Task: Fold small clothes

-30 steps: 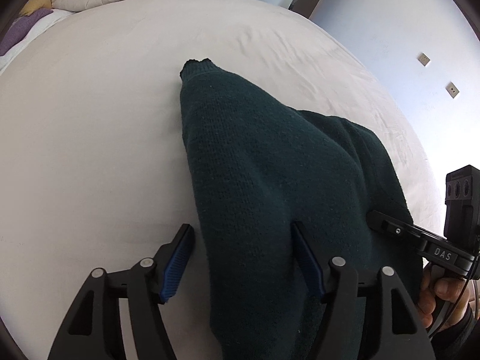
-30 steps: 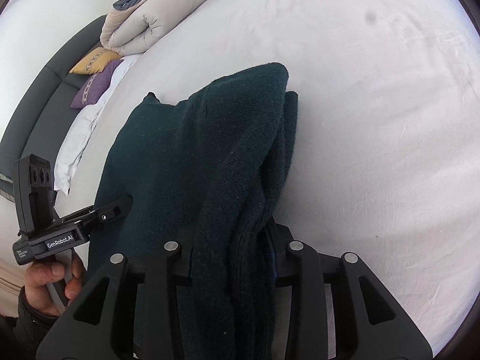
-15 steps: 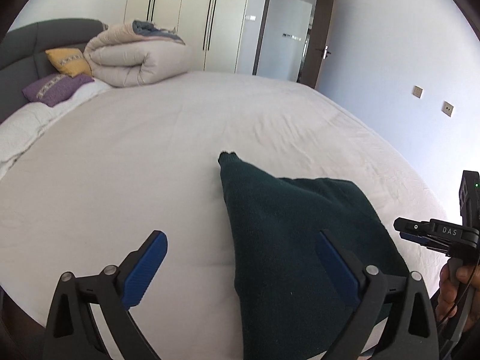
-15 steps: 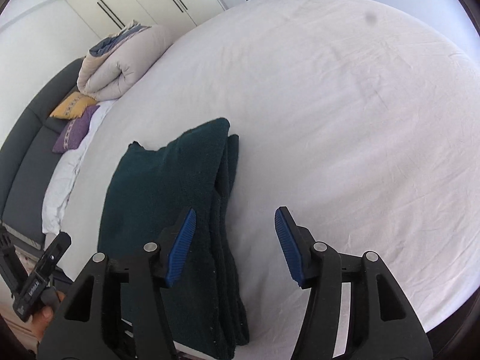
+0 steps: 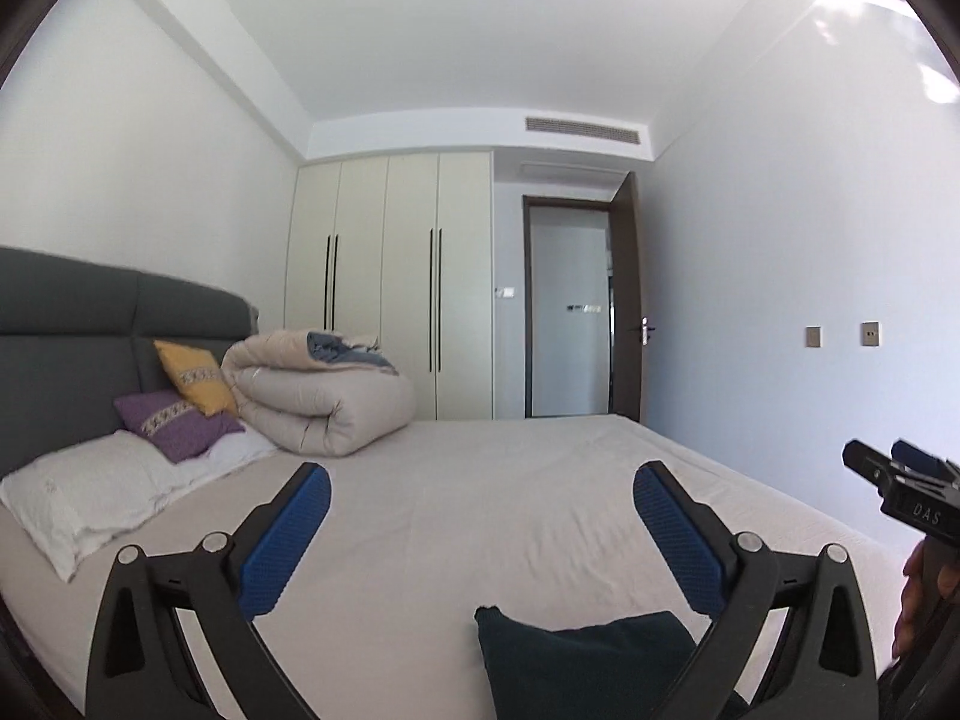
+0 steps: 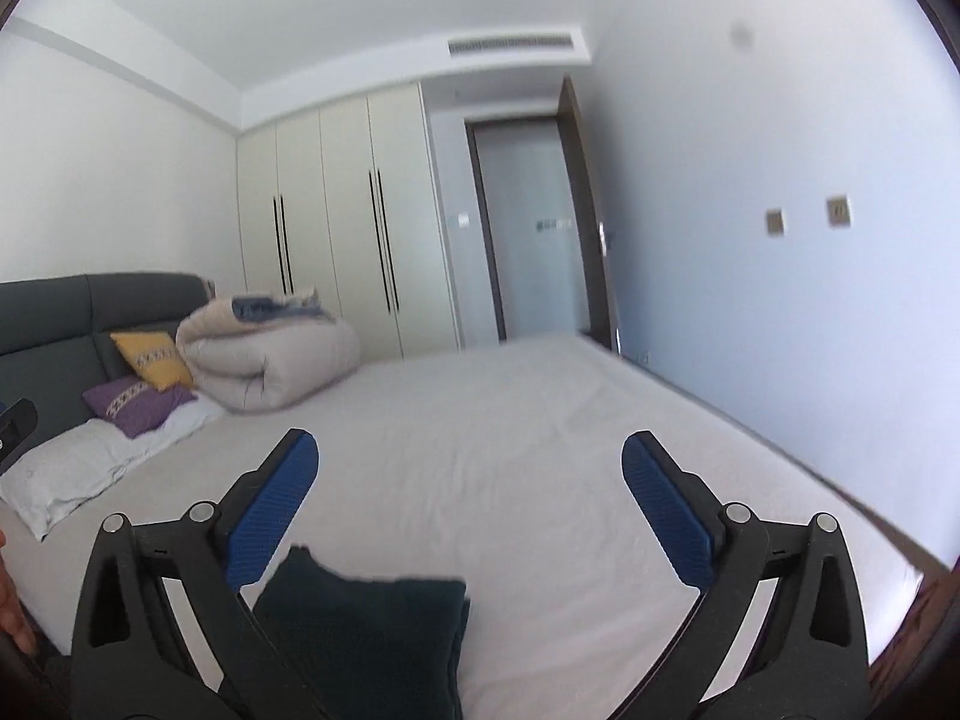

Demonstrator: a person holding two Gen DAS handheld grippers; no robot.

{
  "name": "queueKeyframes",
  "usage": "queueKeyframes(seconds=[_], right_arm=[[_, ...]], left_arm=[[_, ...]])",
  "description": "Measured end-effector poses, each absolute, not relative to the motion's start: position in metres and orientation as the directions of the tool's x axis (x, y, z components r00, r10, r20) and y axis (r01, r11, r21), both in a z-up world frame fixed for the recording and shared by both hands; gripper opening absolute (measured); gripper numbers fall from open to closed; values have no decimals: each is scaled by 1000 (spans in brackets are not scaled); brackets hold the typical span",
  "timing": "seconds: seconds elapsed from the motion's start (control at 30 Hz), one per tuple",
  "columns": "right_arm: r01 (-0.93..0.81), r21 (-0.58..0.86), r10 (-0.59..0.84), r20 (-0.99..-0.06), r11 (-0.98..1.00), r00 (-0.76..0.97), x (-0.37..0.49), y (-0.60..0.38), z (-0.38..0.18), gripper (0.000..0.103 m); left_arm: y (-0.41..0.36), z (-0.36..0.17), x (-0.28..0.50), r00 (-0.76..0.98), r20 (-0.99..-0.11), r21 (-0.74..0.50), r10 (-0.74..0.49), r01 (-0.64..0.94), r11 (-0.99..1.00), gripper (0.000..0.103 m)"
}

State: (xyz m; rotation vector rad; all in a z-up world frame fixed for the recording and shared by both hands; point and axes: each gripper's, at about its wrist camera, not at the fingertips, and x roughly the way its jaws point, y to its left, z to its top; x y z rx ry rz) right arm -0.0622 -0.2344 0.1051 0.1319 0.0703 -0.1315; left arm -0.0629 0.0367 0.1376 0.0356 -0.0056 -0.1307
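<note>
Pillows [image 5: 90, 492] lie left of the bed [image 5: 480, 498], purple cushion [image 5: 174, 423] and yellow cushion [image 5: 195, 375] behind them by the grey headboard [image 5: 90, 324], rolled duvet [image 5: 324, 402] beside; the wardrobe [image 5: 390, 276] and door [image 5: 567, 312] stand beyond the bed. Above the bed's near edge the left gripper [image 5: 480, 516] spreads its blue pads wide, gripping nothing; the folded dark green sweater [image 5: 576, 666] lies on the bed below it. Right gripper [image 6: 471, 492] has just been opening and stands wide, empty, with the sweater low on the bed.
</note>
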Motion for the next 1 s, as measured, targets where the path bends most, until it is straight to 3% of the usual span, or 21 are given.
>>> queueKeyframes(seconds=[0.07, 0.23, 0.33, 0.5, 0.6, 0.83, 1.0], right_arm=[[130, 96, -129, -16, 987, 991, -75, -230, 123, 103], [87, 63, -88, 11, 994, 996, -95, -227, 150, 103], [82, 22, -83, 31, 996, 996, -108, -225, 156, 103], [66, 12, -66, -54, 998, 996, -109, -230, 151, 103], [59, 58, -53, -106, 997, 993, -106, -238, 142, 103], [74, 35, -55, -382, 997, 923, -68, -234, 90, 103], [110, 32, -80, -489, 993, 868, -48, -224, 47, 103]], left_arm=[[31, 150, -72, 988, 31, 118, -148, 144, 983, 103], [22, 158, -88, 989, 39, 163, -140, 132, 978, 103], [19, 153, -83, 983, -32, 136, -180, 183, 974, 103], [12, 135, -63, 958, -202, 55, -205, 221, 974, 103], [4, 115, -54, 951, -257, 38, -175, 190, 981, 103], [-11, 59, -25, 879, -475, 96, -38, 95, 991, 103], [-12, 13, -12, 756, -651, 27, -68, 113, 993, 103]])
